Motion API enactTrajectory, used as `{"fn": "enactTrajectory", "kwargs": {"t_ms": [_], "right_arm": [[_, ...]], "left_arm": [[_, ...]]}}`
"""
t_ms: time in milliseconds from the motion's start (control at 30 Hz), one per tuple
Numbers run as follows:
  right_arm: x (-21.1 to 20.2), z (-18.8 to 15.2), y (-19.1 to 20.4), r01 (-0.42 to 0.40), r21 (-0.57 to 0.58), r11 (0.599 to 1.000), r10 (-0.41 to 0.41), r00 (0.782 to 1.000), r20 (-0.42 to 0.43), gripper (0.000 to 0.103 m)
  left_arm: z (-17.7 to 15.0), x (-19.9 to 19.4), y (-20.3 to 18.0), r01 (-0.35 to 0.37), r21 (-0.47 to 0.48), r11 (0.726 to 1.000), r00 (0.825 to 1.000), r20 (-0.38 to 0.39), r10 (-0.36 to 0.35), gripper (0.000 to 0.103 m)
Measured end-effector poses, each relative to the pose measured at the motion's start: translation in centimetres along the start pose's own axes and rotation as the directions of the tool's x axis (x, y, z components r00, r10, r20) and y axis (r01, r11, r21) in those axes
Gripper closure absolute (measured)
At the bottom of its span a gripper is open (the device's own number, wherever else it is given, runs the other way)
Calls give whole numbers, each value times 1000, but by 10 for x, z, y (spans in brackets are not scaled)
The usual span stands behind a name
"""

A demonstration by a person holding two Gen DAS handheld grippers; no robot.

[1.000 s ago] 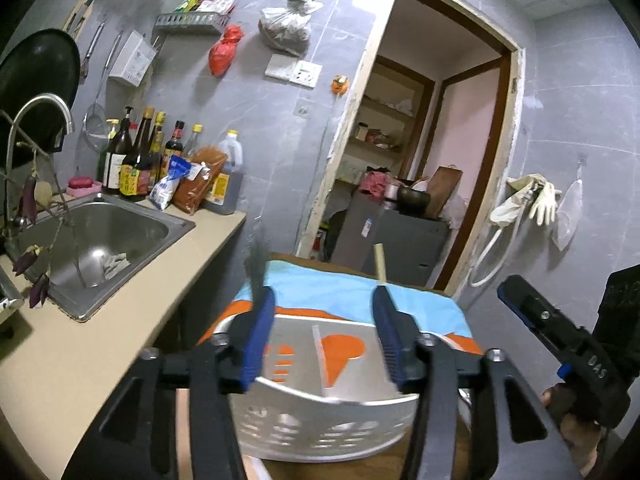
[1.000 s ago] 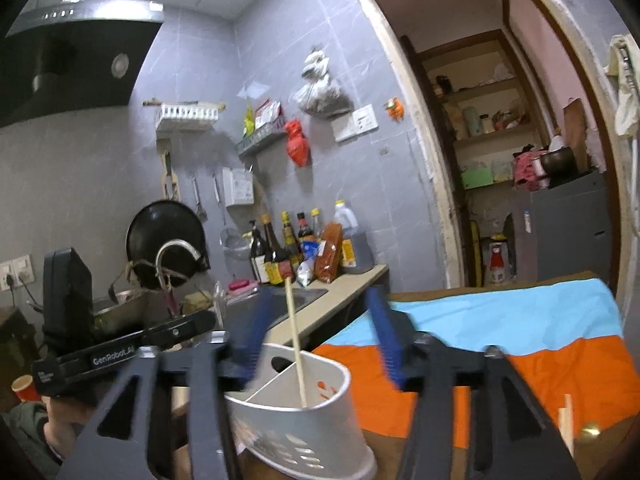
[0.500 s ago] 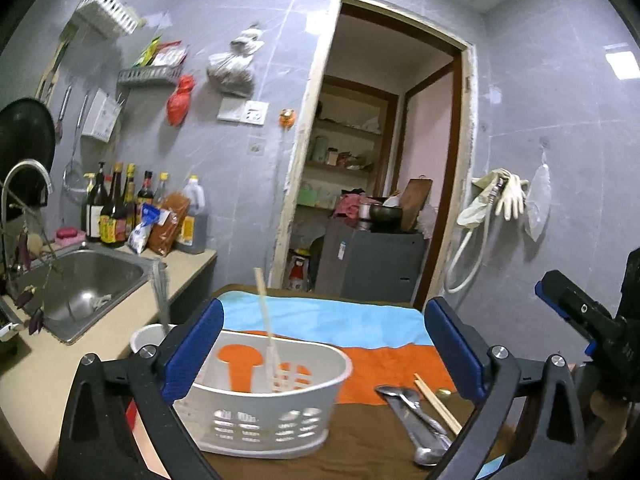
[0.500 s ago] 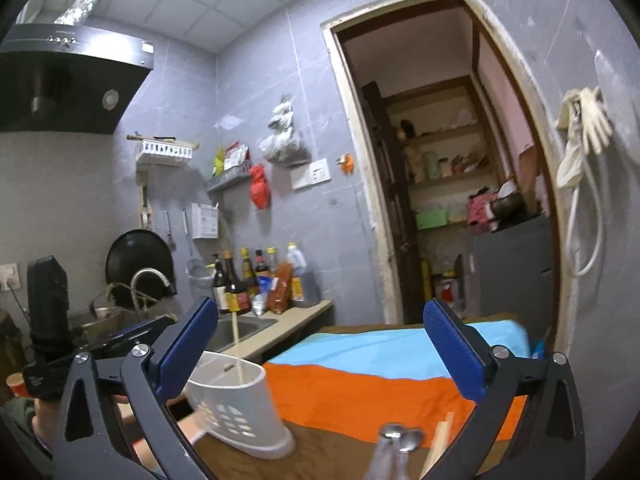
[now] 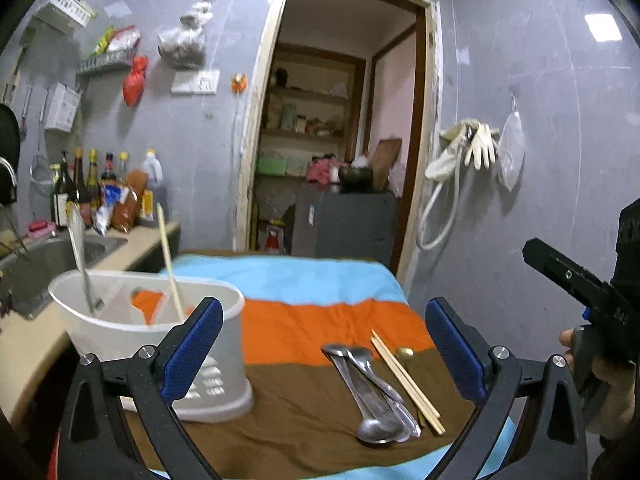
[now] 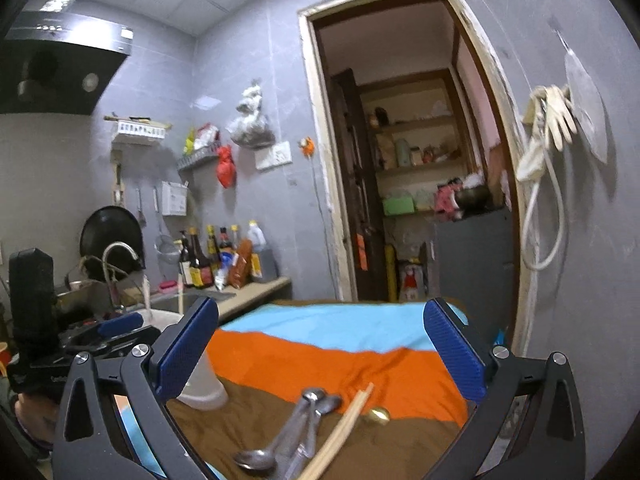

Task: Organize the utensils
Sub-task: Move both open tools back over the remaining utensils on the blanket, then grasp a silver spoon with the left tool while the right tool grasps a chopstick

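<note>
A table is covered by a soft, wrinkled cloth [image 5: 320,320] banded in light blue, orange and brown. On its left part a white plastic holder [image 5: 160,344] is stood, oval in outline, with slotted holes low in its wall. Inside it a metal utensil [image 5: 82,264] and a single pale wooden chopstick [image 5: 170,264] are leaned upright, in separate compartments as far as can be told.

On the brown band, to the right of the holder and apart from it, a bunch of shiny steel spoons [image 5: 370,396] is laid with the bowls toward the camera. Just beside them a pair of straight wooden chopsticks [image 5: 406,380] is laid, and a small round brass-coloured piece [image 5: 405,353] is seen beyond these.

The left gripper [image 5: 324,348] is held with its ribbed blue pads wide apart, nothing between them. The right gripper [image 6: 322,356] is likewise spread wide and empty, above the spoons and chopsticks.
</note>
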State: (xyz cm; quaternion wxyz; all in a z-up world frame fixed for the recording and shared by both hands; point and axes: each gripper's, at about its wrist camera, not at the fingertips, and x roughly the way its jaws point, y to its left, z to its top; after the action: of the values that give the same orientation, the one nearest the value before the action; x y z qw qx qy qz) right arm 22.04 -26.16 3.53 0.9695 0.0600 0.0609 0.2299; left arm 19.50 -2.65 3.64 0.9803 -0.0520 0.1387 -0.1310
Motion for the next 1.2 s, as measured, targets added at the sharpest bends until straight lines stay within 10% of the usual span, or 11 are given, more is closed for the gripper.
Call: {"fn": "enactTrajectory", "kwargs": {"t_ms": [200,533,867,1200], "right_arm": [[14,-20,-26,10,56,998,-5,995,-101,1],[53,-56,-49,18,130,991,25,947,-321,37],[87,-74,-50,-24,161,987,102,863,-494,73],[119,-93,-46,-46,200,979,164,763,-625,84]], "left_arm": [[-21,27,-12,22,20,1000,994,-103,-20,4],[-37,74,-12,63,-14,998,956,-285,-65,12],[-50,116,-7,134,-87,987,863,-479,-159,70],[-55,144,7,137,-163,977,784,-585,-208,83]]}}
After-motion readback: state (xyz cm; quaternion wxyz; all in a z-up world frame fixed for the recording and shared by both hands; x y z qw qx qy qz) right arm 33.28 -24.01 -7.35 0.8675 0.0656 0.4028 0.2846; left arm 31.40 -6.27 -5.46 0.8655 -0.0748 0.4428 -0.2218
